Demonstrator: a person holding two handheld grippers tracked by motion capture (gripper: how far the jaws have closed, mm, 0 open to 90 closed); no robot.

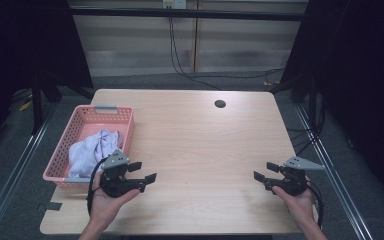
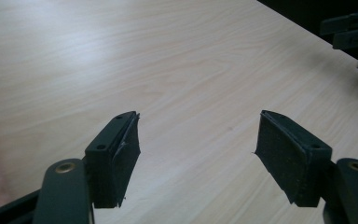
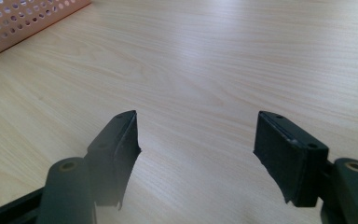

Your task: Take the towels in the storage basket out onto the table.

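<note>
- A light wooden bench (image 1: pixel 195 135) has a small dark round hole (image 1: pixel 220 104) near its far edge.
- A pink perforated basket (image 1: pixel 125 117) sits at the bench's left edge.
- A pale crumpled cloth (image 1: pixel 91 147) lies inside the basket.
- Black cables (image 1: pixel 180 65) hang down the far wall.

A pale, light-wood table top with fine brown grain lines (image 1: pixel 195 145) is showing under both claws. Beside the left black plastic gripper with a grey three-cornered plate (image 1: pixel 142 172), a salmon-pink plastic basket with a perforated dot pattern and grey handles (image 1: pixel 82 121) is holding a crumpled pale lavender-white cloth (image 1: pixel 94 148). The right black gripper with its grey plate (image 1: pixel 265 171) is showing matte black pads (image 3: pixel 279 154). Far ahead of the claws, a small dark round hole (image 1: pixel 220 104) is marking the wood.
</note>
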